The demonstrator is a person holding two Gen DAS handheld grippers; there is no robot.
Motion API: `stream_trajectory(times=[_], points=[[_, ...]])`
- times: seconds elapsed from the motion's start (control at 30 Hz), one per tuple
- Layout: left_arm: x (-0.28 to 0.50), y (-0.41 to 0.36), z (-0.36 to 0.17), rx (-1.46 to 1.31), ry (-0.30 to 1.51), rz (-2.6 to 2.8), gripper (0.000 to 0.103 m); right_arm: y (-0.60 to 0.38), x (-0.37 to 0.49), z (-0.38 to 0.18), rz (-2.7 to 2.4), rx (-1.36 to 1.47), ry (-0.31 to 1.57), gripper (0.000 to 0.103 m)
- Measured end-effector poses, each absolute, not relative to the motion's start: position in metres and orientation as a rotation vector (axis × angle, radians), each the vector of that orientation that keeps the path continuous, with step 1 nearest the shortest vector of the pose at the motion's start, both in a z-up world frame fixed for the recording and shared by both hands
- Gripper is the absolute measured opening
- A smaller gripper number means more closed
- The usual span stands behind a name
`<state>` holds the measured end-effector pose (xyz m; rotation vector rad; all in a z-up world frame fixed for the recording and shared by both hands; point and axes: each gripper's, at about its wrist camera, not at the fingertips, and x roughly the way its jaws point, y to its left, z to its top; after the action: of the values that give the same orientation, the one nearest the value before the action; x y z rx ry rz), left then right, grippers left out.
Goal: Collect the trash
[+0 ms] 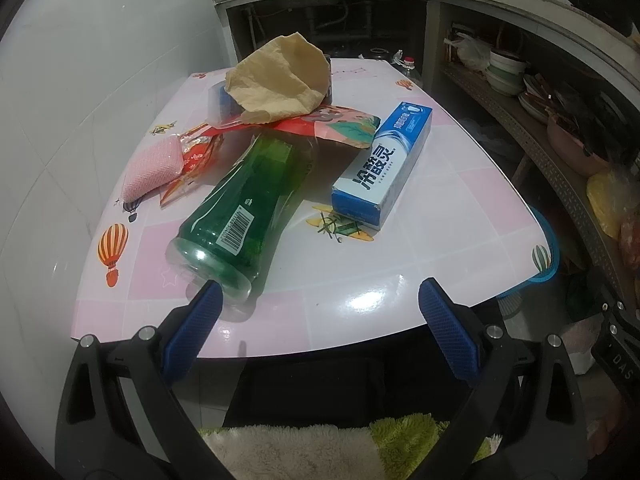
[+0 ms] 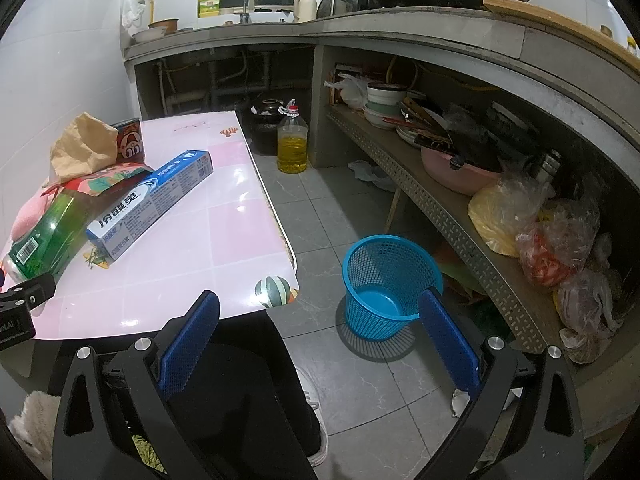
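My left tool [image 1: 320, 300] is spread wide and holds nothing; its left finger [image 1: 192, 328] sits just at the base of the green bottle [image 1: 244, 208], which lies on its side on the counter [image 1: 360, 276]. Beside the bottle lies a blue toothpaste box [image 1: 384, 164], and behind them a crumpled brown paper bag [image 1: 276, 80], a colourful wrapper [image 1: 340, 124] and a pink sponge [image 1: 150, 168]. My right tool [image 2: 320, 308] is also wide open and empty, held over the floor past the counter's corner. The blue mesh basket [image 2: 384, 280] stands on the floor tiles, just beyond my right finger [image 2: 448, 340].
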<state>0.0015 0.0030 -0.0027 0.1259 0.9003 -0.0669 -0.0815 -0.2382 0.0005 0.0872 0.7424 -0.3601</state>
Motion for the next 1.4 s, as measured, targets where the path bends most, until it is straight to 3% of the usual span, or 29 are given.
stream_trajectory(times=[1.4], points=[[0.005,0.004,-0.012,0.125,0.934,-0.059,0.094,-0.237,-0.079,-0.005,-0.356,0.094,0.745,0.097]])
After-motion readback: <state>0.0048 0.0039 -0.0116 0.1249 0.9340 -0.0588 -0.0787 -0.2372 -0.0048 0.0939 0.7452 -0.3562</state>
